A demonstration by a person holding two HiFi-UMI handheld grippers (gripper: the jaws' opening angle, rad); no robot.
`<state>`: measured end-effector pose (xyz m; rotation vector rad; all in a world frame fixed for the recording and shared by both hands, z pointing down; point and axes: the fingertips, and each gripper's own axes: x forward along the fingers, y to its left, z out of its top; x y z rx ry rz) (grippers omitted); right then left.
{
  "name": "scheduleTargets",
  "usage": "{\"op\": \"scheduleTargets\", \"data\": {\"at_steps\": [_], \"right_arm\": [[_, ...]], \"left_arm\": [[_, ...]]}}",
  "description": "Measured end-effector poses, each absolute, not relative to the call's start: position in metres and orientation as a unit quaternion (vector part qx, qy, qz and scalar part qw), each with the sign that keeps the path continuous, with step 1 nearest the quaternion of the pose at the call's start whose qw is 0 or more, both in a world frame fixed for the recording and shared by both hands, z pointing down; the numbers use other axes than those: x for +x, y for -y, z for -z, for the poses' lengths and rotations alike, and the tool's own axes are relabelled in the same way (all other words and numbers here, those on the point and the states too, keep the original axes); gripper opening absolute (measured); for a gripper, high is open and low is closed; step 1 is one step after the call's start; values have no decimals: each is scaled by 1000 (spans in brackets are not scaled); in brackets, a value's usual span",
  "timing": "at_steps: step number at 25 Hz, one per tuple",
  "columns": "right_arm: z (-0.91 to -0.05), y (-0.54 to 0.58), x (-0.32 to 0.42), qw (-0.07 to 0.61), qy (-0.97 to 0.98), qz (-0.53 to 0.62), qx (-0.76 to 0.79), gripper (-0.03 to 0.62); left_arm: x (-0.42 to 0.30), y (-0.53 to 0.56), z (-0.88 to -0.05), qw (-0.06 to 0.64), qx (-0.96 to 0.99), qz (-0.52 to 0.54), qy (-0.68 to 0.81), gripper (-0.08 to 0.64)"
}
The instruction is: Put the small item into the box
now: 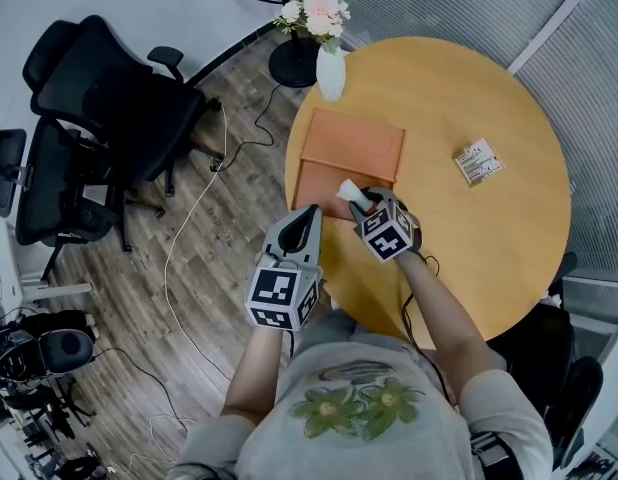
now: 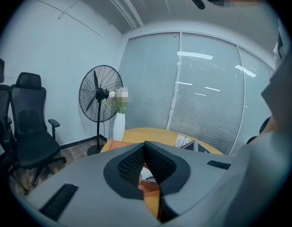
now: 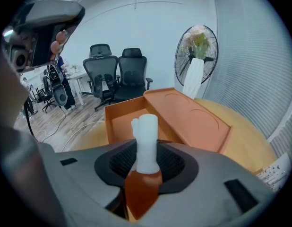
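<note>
A small white roll-shaped item (image 3: 146, 138) stands upright between the jaws of my right gripper (image 3: 147, 161), which is shut on it. Just beyond it lies the open orange box (image 3: 121, 121), its lid (image 3: 195, 119) folded back on the table. From above, the right gripper (image 1: 361, 200) holds the white item (image 1: 348, 192) over the near right part of the box (image 1: 319, 182), with the lid (image 1: 354, 144) behind. My left gripper (image 1: 309, 218) hovers at the box's near edge, jaws together and empty, pointing over the table (image 2: 145, 148).
The round wooden table (image 1: 469, 248) carries a white vase of flowers (image 1: 330, 66) at its far left edge and a small printed packet (image 1: 478, 161) at the right. Black office chairs (image 1: 109, 103) and floor cables stand to the left. A standing fan (image 2: 99, 94) is behind the vase.
</note>
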<state>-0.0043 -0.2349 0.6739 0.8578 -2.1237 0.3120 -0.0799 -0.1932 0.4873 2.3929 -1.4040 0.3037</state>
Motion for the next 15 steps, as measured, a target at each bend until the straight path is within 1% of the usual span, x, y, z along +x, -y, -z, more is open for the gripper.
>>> {"op": "scheduleTargets", "data": {"at_steps": [15], "right_arm": [[-696, 232, -6, 470, 820, -123, 303, 140]], "left_arm": [[-82, 194, -490, 179, 845, -109, 492, 2]]}}
